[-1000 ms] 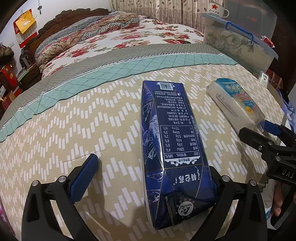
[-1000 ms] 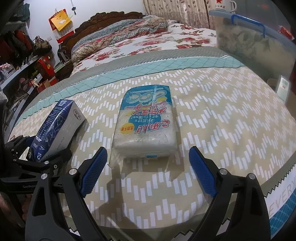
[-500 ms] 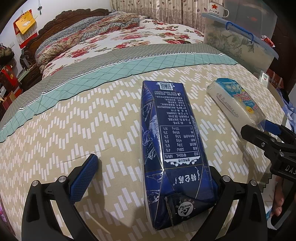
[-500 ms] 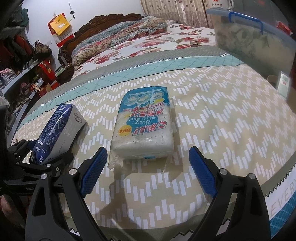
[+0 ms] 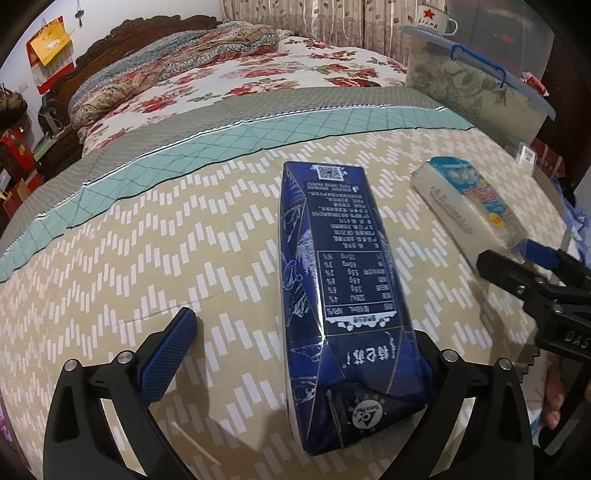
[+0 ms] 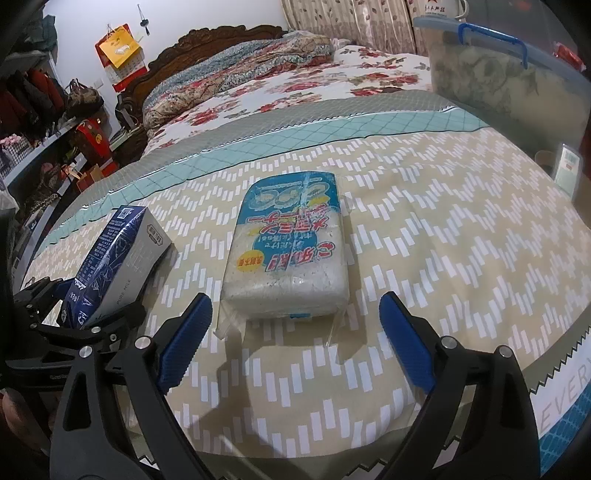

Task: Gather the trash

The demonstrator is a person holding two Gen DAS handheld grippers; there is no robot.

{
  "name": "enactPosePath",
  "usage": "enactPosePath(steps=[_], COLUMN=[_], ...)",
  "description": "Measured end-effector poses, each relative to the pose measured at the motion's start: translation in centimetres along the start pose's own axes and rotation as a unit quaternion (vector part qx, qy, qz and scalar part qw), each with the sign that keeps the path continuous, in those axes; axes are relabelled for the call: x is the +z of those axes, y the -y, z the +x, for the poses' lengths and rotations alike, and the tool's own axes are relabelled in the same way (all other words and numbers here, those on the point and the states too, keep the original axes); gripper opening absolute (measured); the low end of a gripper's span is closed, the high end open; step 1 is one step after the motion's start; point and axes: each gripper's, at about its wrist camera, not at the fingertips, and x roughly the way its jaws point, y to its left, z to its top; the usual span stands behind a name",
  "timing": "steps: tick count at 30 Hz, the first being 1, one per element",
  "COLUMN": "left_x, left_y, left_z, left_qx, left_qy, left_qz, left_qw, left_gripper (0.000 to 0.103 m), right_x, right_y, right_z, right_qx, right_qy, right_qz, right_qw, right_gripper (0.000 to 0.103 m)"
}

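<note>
My left gripper (image 5: 295, 347) is low over the bed cover (image 5: 110, 266), near its front edge. Its fingers (image 5: 168, 360) are spread wide. The left finger is apart from the milk carton (image 5: 332, 295). The right finger is hidden behind the carton, so I cannot tell if it touches. The carton is dark blue and lies flat on its long side between my fingers. On the end closest to me is a round mark that says "Tetra Pak". On top is a white box of small numbers, and at the far end a square code. From my other camera, the gray side says "PURE MILK".

My right gripper (image 6: 295, 325) is also low, more to the right along the front edge. Its fingers (image 6: 184, 338) are wide open and hold nothing. Just past the tips lies a soft white pack (image 6: 291, 251) in clear plastic. It has a light blue label with red writing and a yellow round sticker. I cannot read the words. The pack lies flat, near the carton but not touching it.

At the front right corner, the cover's edge has big letters, "EVER".

Farther back is a green band, then a blanket with red flowers (image 6: 332, 92). On the right is a clear box with a blue lid (image 5: 476, 88). A white cup with a red star (image 5: 430, 20) stands on it.
</note>
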Motion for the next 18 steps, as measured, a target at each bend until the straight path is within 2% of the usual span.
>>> enactPosePath(steps=[4,8,14,18], left_x=[0.3,1.1,1.4,1.1], left_y=[-0.7,-0.5,0.5,0.8], left_z=[-1.5,-1.8,-1.3,-1.1], left_qx=[-0.037,-0.026,0.018,0.026], left_qy=[0.024,0.026,0.018,0.017], left_qz=[-0.029,-0.032,-0.026,-0.024], left_qw=[0.9986,0.9988,0.9993,0.9992], left_gripper=[0.094,0.094,0.094,0.094], right_x=[0.4,0.7,0.7,0.4], right_y=[0.2,0.5,1.2,1.0], right_z=[0.2,0.3,0.3,0.3], right_qx=[0.007,0.012,0.017,0.016], right_qy=[-0.005,-0.007,-0.004,0.000], right_qz=[0.003,0.003,0.013,0.010], right_qw=[1.000,1.000,1.000,1.000], right_gripper=[0.093,0.094,0.097,0.097])
